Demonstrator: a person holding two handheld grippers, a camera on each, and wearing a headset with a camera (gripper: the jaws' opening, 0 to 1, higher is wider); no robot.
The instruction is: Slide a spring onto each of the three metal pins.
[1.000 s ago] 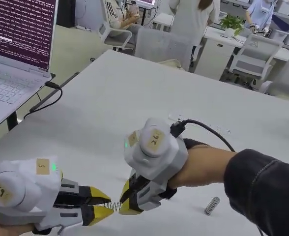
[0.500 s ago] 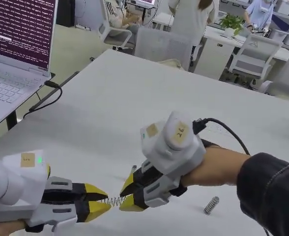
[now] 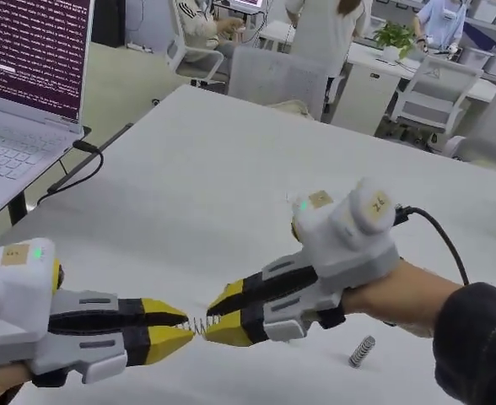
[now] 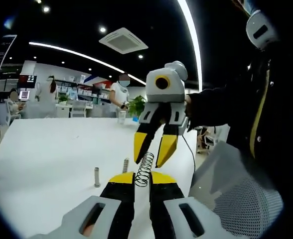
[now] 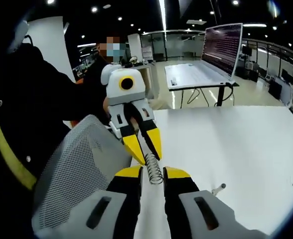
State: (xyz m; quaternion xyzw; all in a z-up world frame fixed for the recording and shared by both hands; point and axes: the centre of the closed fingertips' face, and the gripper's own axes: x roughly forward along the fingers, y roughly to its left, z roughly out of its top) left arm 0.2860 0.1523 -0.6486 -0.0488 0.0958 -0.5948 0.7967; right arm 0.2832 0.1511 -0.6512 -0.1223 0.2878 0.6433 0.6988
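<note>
Head view has the left gripper (image 3: 183, 326) and right gripper (image 3: 212, 323) nearly tip to tip, each clenched on one end of a short spring (image 3: 197, 325) that spans the small gap between them over the white table (image 3: 231, 169). A second spring (image 3: 362, 351) lies on the table beside the right gripper. Left gripper view has a metal pin (image 4: 96, 177) standing upright on the table.
</note>
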